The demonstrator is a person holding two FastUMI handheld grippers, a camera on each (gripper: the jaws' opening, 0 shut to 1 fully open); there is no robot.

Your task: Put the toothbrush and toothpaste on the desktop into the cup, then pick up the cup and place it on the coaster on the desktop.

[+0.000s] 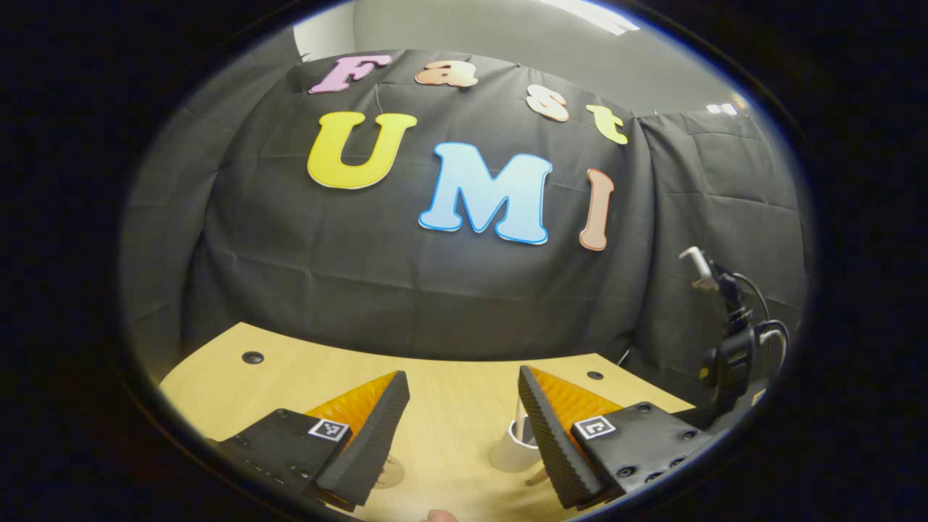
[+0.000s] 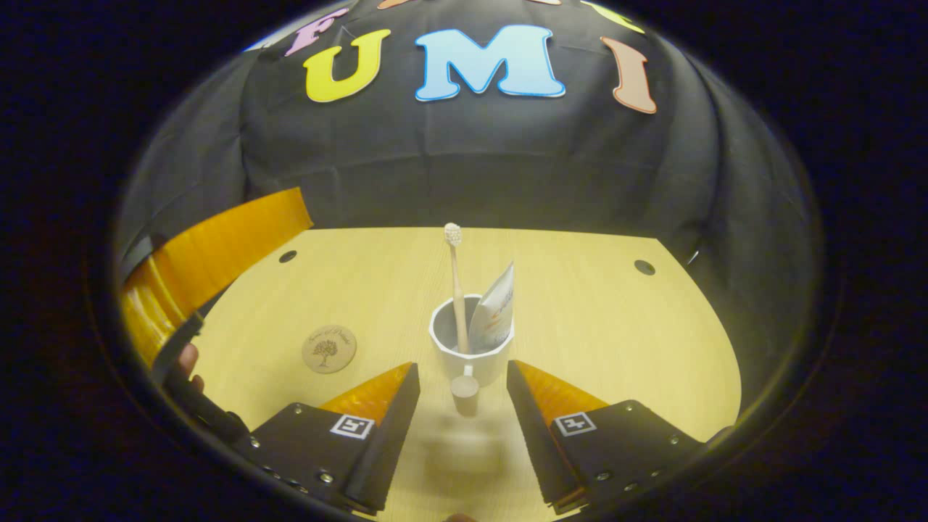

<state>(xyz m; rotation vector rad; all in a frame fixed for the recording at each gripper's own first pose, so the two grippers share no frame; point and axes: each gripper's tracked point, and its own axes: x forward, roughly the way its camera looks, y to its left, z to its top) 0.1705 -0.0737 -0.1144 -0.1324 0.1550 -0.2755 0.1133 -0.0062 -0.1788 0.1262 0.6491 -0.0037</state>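
Both grippers stand wide, gripping nothing. Right gripper (image 2: 462, 388) faces the white cup (image 2: 471, 348) mid-table, handle between its fingers; toothbrush (image 2: 457, 286) and toothpaste (image 2: 493, 308) stand inside. Coaster (image 2: 328, 349) lies toward the table's left edge. Left gripper (image 1: 464, 424) hovers above the table.

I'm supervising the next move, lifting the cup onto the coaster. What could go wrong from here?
The wooden toothbrush and white toothpaste tube stand tall and leaning in the white ceramic cup; a tilted lift might tip them out. The open right tool faces the cup's handle, so a grip there may twist. The round cork coaster is small, risking an off-centre placement.
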